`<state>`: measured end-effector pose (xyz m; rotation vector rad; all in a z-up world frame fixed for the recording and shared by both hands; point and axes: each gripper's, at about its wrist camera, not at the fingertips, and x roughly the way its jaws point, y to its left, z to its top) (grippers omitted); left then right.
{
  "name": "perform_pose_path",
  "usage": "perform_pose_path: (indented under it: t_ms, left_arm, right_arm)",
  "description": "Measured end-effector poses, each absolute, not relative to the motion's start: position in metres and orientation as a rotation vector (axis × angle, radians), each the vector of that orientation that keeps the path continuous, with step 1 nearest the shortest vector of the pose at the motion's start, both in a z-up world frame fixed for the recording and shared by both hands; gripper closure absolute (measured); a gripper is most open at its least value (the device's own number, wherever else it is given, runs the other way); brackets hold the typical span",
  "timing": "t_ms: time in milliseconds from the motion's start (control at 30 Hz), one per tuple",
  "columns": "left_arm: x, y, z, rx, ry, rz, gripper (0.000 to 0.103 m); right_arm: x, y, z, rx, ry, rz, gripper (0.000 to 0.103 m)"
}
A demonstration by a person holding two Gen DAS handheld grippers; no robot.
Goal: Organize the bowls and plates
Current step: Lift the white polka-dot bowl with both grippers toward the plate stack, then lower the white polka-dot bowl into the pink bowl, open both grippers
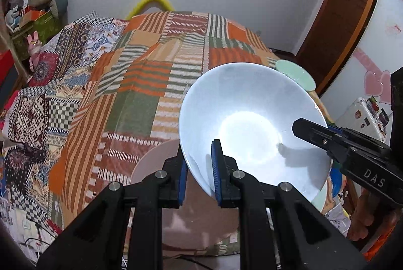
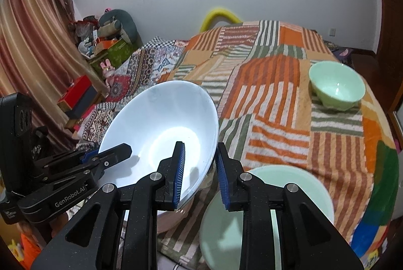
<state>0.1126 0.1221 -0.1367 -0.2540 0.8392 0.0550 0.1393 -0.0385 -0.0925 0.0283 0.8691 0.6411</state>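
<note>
A white bowl [image 1: 252,123] is being held tilted above the striped bedspread [image 1: 156,83], gripped at two opposite points of its rim. The left gripper [image 1: 200,169] is pinching the rim at the bowl's 7 o'clock in the left wrist view, one blue pad inside and one outside. The right gripper [image 2: 200,169] is straddling the rim at 5 o'clock in the right wrist view; whether its pads are pressing the wall cannot be told. Beneath the bowl a pink plate [image 1: 151,161] is lying, with a pale green plate [image 2: 289,194] beside it and a green bowl [image 2: 336,86] standing well apart at 2 o'clock. The bowl is probably rigid, glazed, slippery and breakable, so thin-rim grips are calling for firm, level support.
</note>
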Motion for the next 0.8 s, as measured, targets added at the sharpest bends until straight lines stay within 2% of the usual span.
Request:
perform_pose_path:
  t_ms: [800]
  left_arm:
    - [0.091, 0.153, -0.197, -0.310, 0.972, 0.143, 0.087]
  right_arm:
    - [0.121, 0.000, -0.140, -0.058, 1.023, 0.695, 0.079]
